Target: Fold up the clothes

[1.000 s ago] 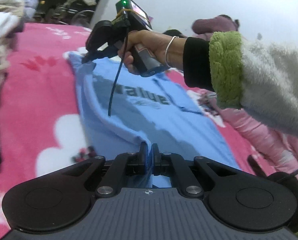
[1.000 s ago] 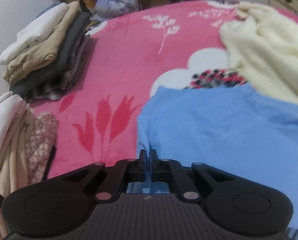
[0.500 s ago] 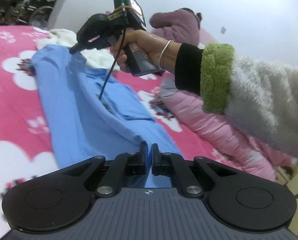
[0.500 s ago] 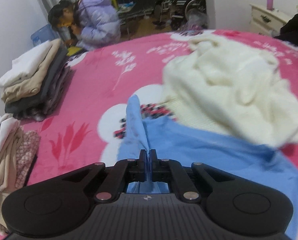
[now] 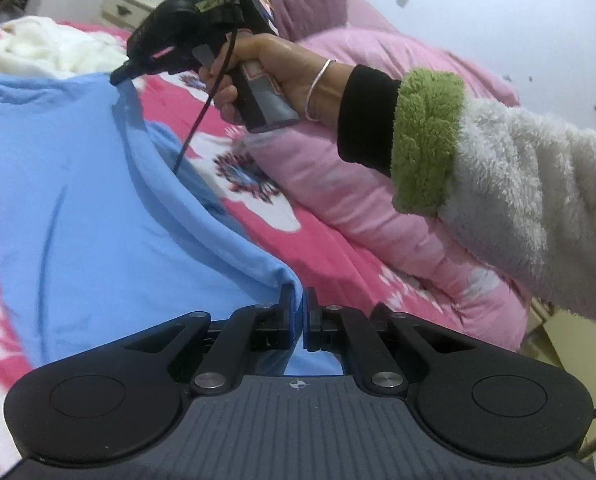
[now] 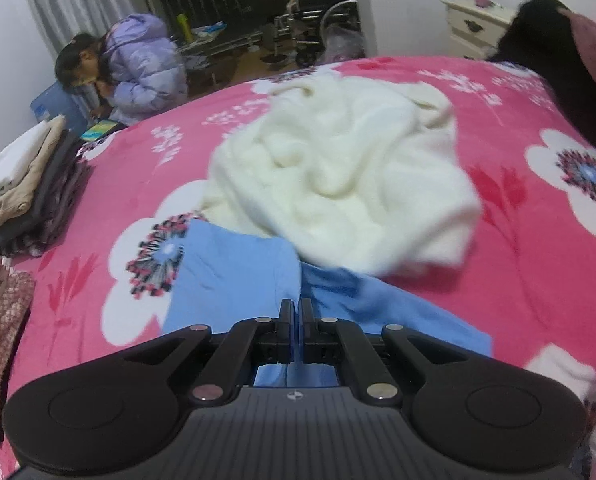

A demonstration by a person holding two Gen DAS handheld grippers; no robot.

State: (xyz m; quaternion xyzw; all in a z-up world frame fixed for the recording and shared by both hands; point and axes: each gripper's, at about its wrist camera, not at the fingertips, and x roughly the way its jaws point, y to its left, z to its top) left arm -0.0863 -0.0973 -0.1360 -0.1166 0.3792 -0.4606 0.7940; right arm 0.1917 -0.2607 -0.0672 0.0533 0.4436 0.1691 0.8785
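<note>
I have the left gripper (image 5: 298, 308) and right gripper (image 6: 296, 320) each pinched tight on an edge of the blue shirt (image 5: 89, 208), spread mid-bed (image 6: 518, 92) beside the cream sweater (image 6: 338, 184); it looks light, limp, sagging between my holds

Left claw (image 5: 297, 312) sits low in its own view, fingers pressed together on a fold of blue cloth. Right claw (image 5: 117, 78), seen from the left wrist, is held in a bare right hand (image 5: 265, 76) with a bangle at the wrist and a fluffy sleeve (image 5: 498, 168); it tilts downward, tips closed on blue cloth. In its own view its fingers (image 6: 285, 316) meet on the cloth
</note>
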